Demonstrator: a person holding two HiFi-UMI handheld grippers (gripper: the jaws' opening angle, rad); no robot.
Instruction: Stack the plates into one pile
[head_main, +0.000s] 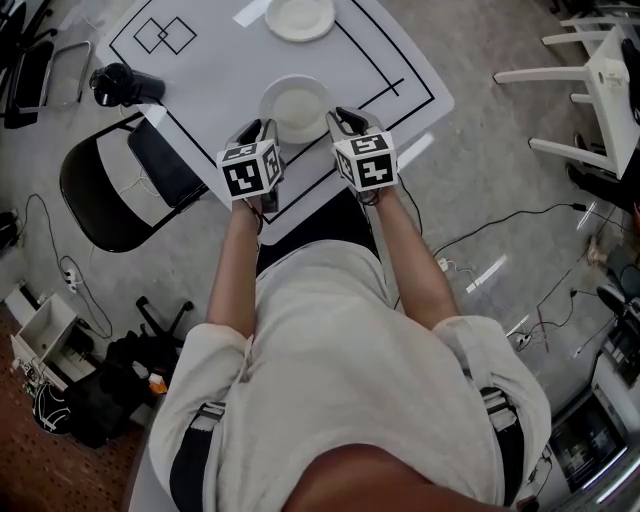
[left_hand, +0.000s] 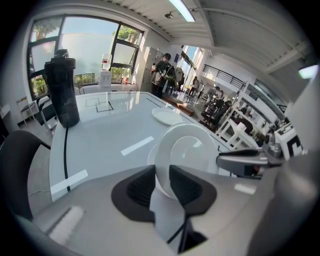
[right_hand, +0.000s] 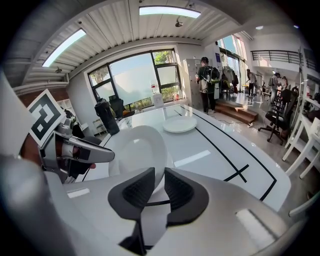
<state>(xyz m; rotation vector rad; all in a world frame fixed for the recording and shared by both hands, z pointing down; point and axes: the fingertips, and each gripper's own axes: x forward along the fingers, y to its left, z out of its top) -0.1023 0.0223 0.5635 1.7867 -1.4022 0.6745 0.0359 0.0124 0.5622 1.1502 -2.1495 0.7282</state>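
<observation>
At the far left of the head view a black folding chair (head_main: 105, 190) stands on the floor against the tabletop's edge. Just above it a black bottle (head_main: 120, 85) stands upright near the left corner of the white tabletop (head_main: 220, 50), which is marked with black lines.

My left gripper (head_main: 260, 132) reaches in from the lower centre. In the left gripper view its dark pads (left_hand: 140, 187) are a narrow way apart and closed on the near rim of a round white plate (left_hand: 187, 150), with the rim running up between them.

That plate sits in the middle of the head view, near the tabletop's front edge and between my two grippers. I cannot tell whether its underside rests on the surface.

My right gripper (head_main: 345, 122) takes the plate's opposite side. In the right gripper view its pads (right_hand: 177, 190) are likewise closed on the rim at a narrow gap, and the left gripper's jaw tip touches the plate from the left of that frame.

A second white plate (head_main: 300, 18) lies flat at the top centre of the head view, well apart from the held one. White chairs (head_main: 605, 65) stand on the floor at the upper right.
</observation>
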